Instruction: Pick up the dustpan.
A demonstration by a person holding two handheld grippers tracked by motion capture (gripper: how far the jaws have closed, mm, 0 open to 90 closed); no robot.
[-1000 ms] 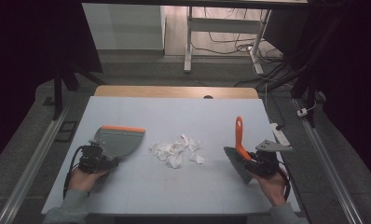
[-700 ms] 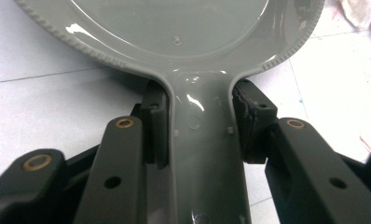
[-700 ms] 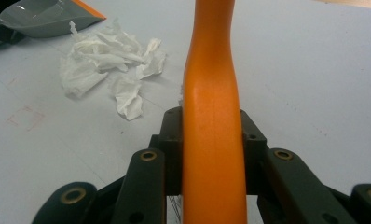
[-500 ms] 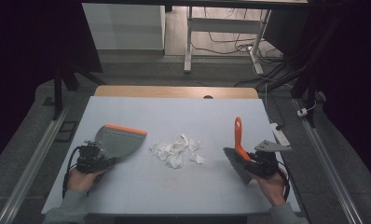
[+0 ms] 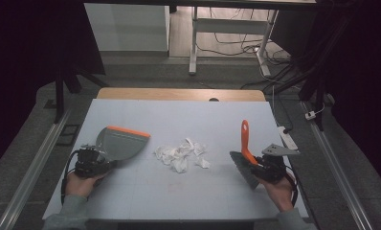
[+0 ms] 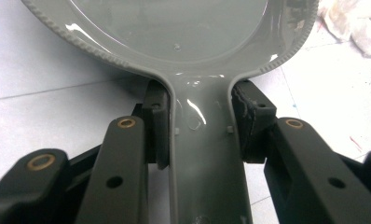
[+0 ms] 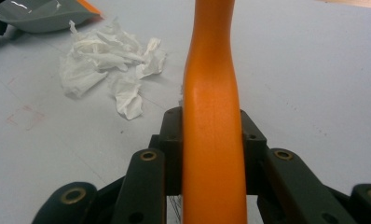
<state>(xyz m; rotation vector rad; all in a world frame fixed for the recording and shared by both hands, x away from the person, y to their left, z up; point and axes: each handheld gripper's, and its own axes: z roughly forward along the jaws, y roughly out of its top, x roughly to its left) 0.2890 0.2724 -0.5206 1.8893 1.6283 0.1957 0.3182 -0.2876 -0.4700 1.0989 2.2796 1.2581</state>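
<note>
A grey dustpan (image 5: 119, 143) with an orange lip lies on the left of the white table top (image 5: 179, 115). My left gripper (image 5: 95, 163) is shut on its handle (image 6: 204, 140), and both pads (image 6: 156, 126) press the handle's sides. At the right, my right gripper (image 5: 258, 165) is shut on the orange handle (image 7: 211, 116) of a hand brush (image 5: 245, 143). The handle points away from me and the dark bristles (image 5: 241, 167) rest on the table. A pile of crumpled white paper (image 5: 181, 153) lies between the two tools, apart from both.
The paper pile (image 7: 104, 65) lies ahead and to the left of the brush, with the dustpan (image 7: 39, 14) beyond it. A wooden strip (image 5: 179, 93) borders the table's far edge. Metal rails (image 5: 337, 167) run along both sides, and cables lie on the floor behind.
</note>
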